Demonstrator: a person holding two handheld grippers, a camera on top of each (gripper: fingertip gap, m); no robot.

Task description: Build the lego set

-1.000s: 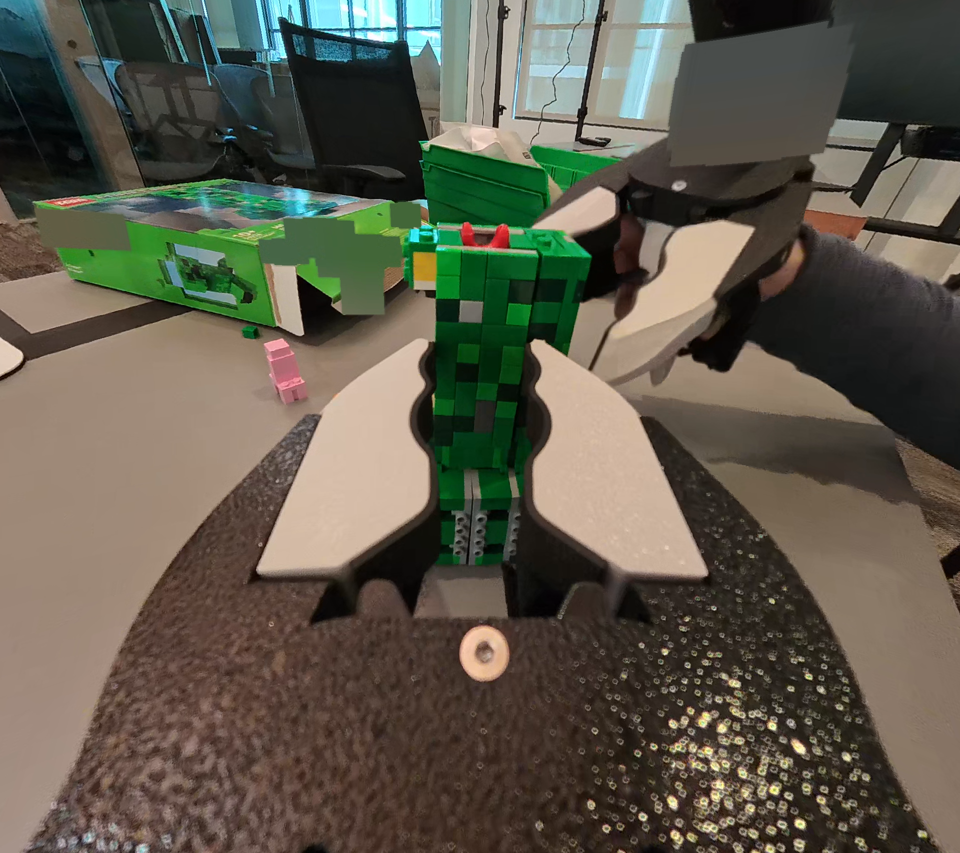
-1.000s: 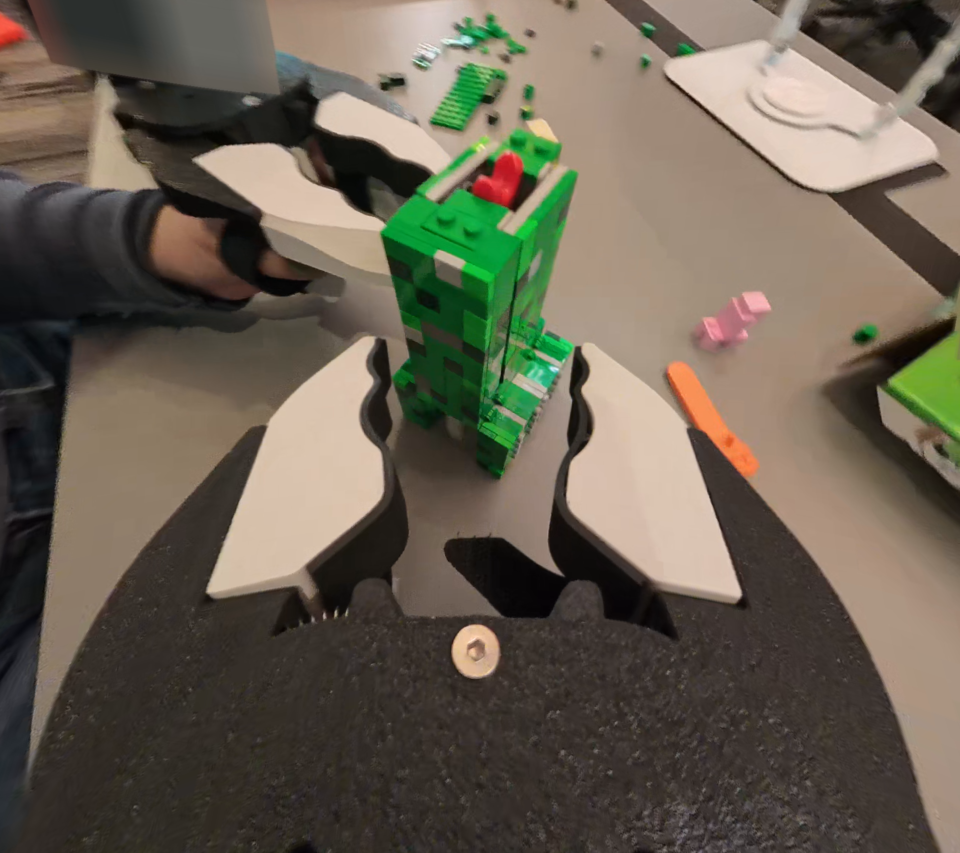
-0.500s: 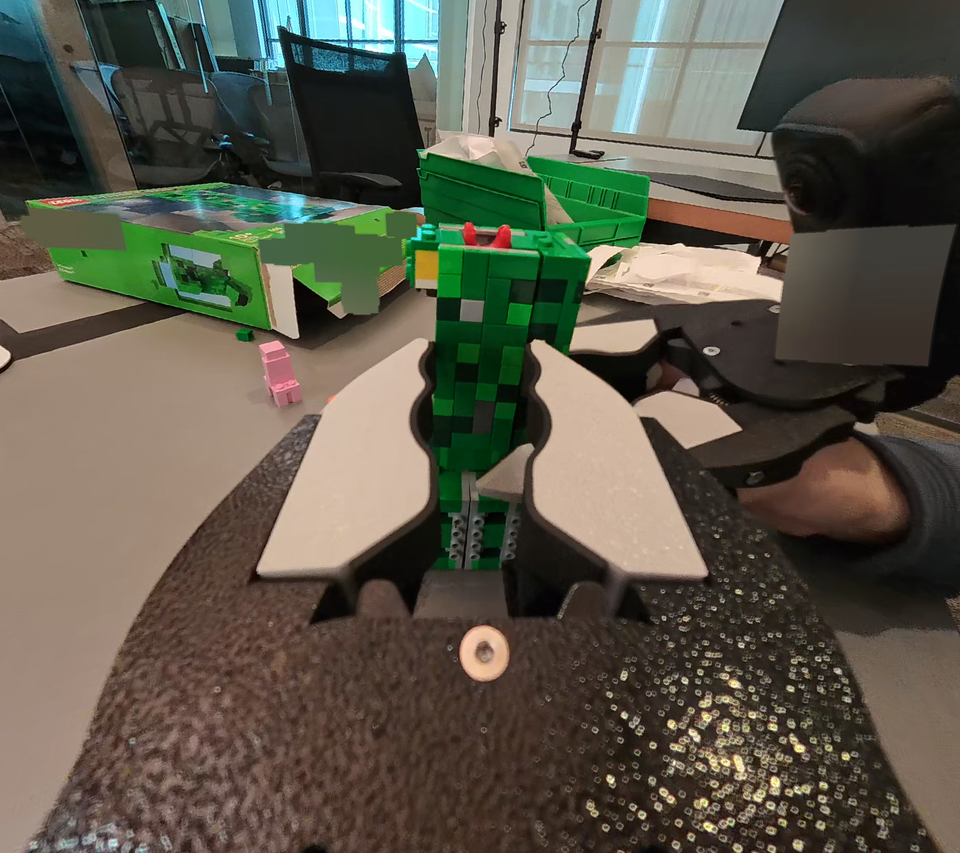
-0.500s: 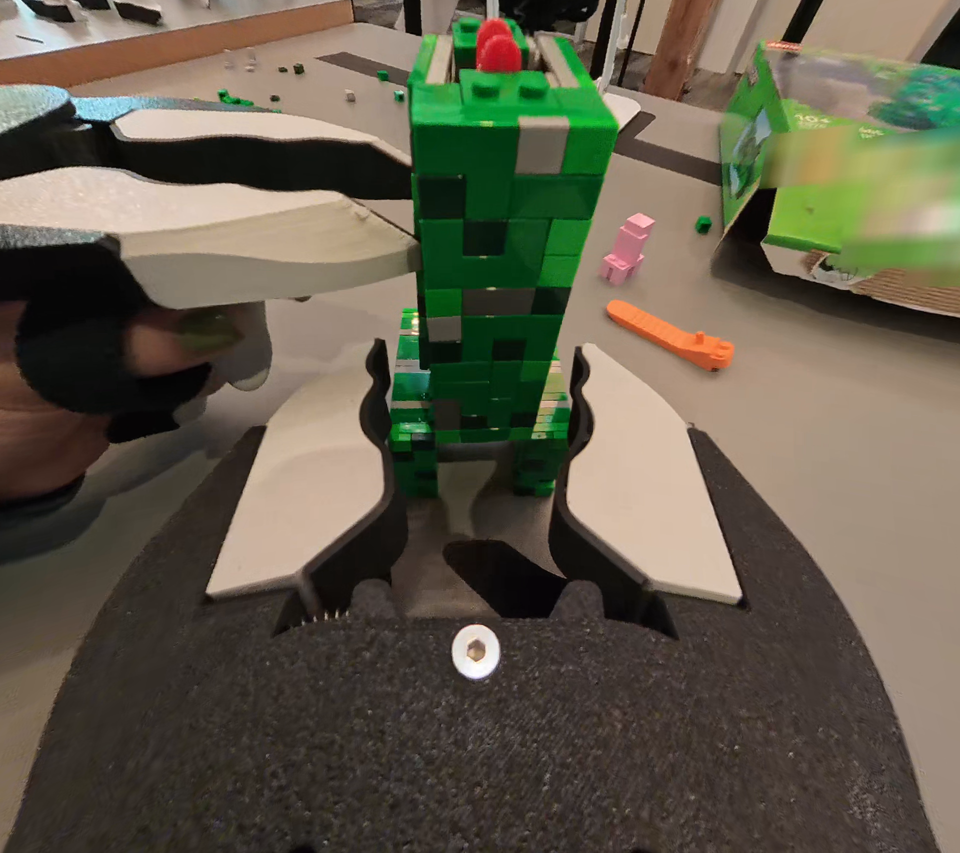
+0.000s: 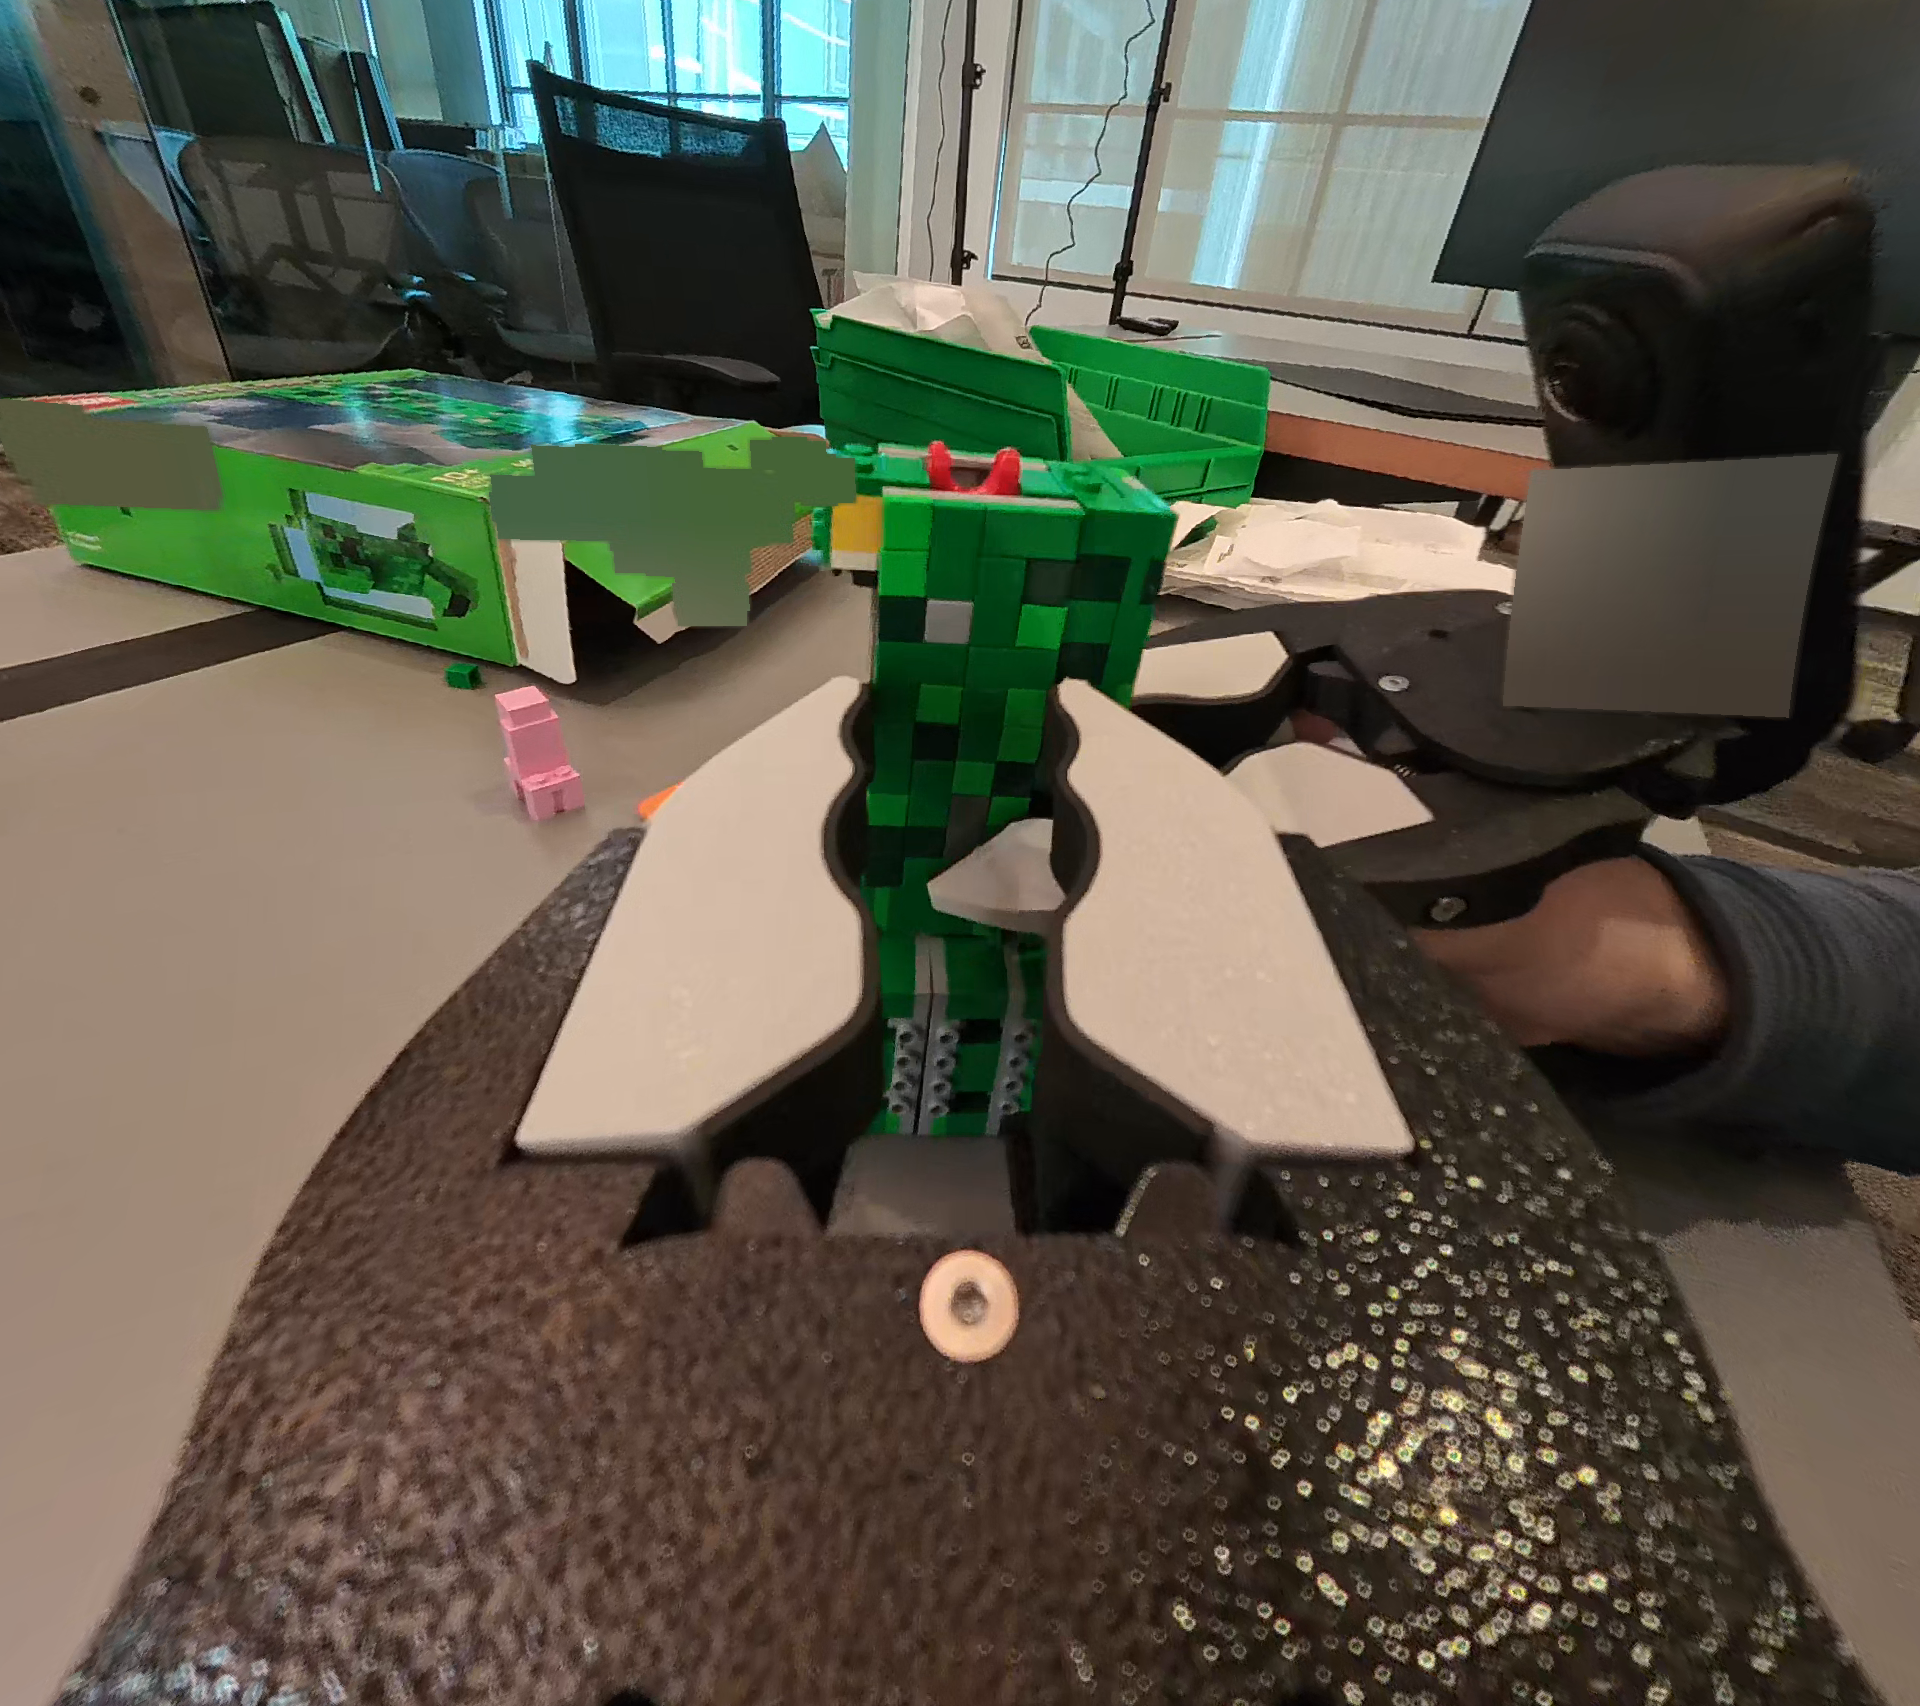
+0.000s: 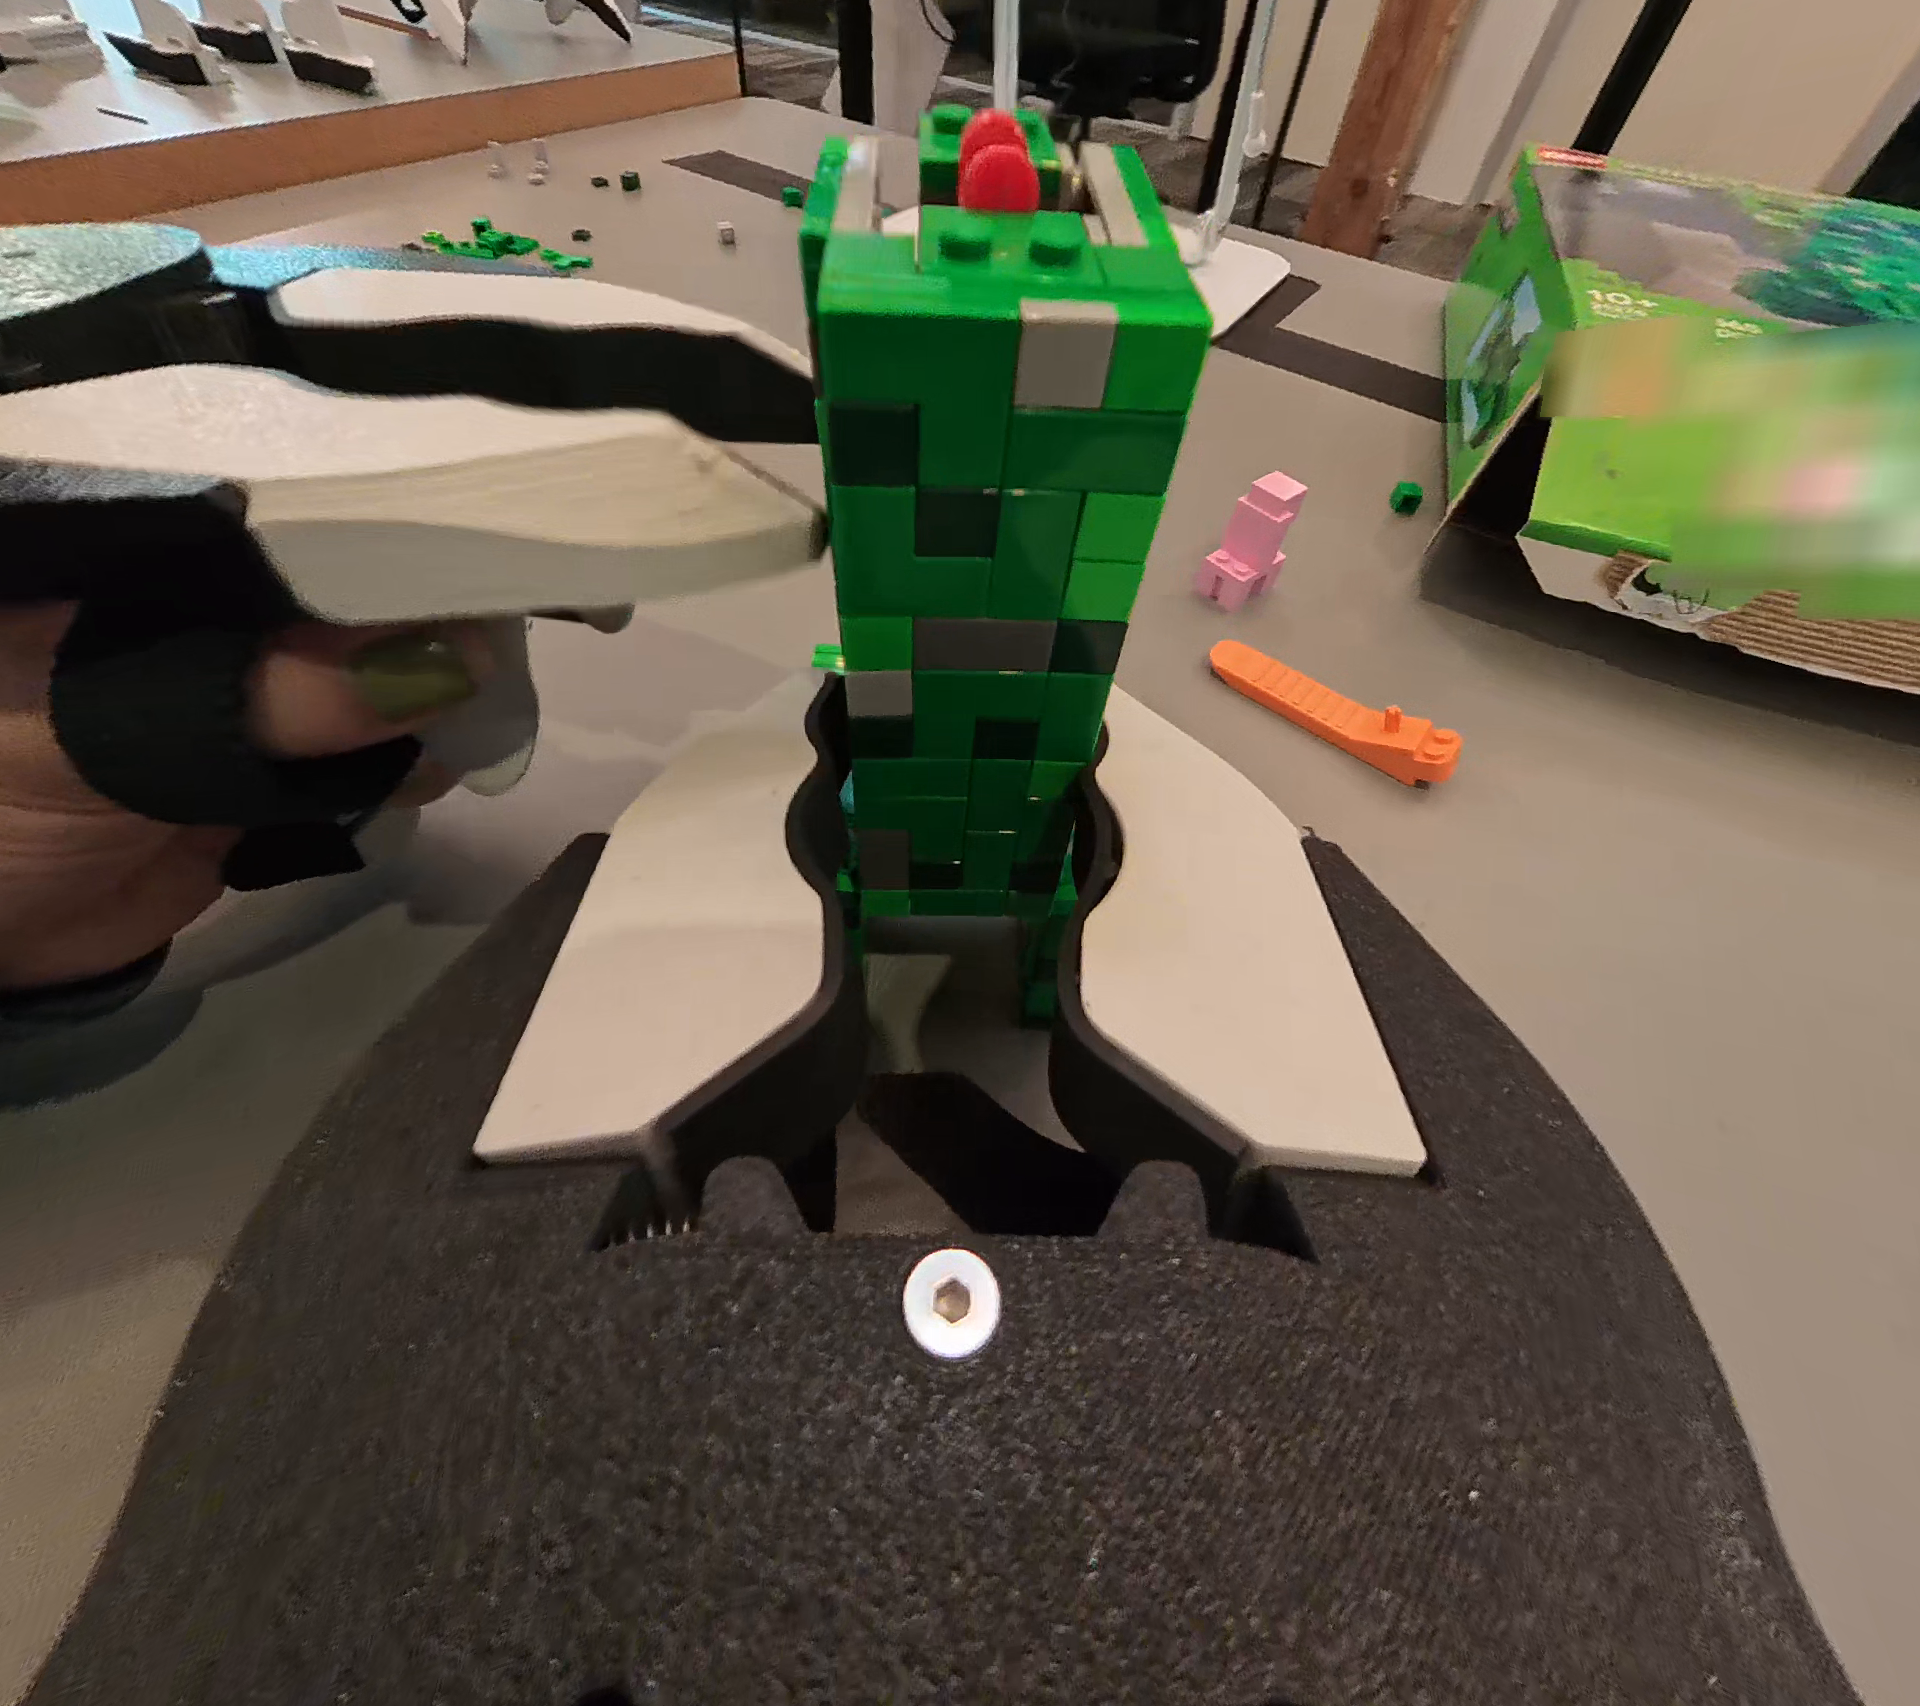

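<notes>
Gripper (image 5: pixel 956 700) and gripper (image 6: pixel 956 721) clamp green brick figure (image 6: pixel 997 451)

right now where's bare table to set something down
Bare grey table lies right of the right gripper, this side of the orange tool. Also left of the pink figure, before the green box. Crowded around the green brick tower, where both grippers' jaws clamp it.
</notes>
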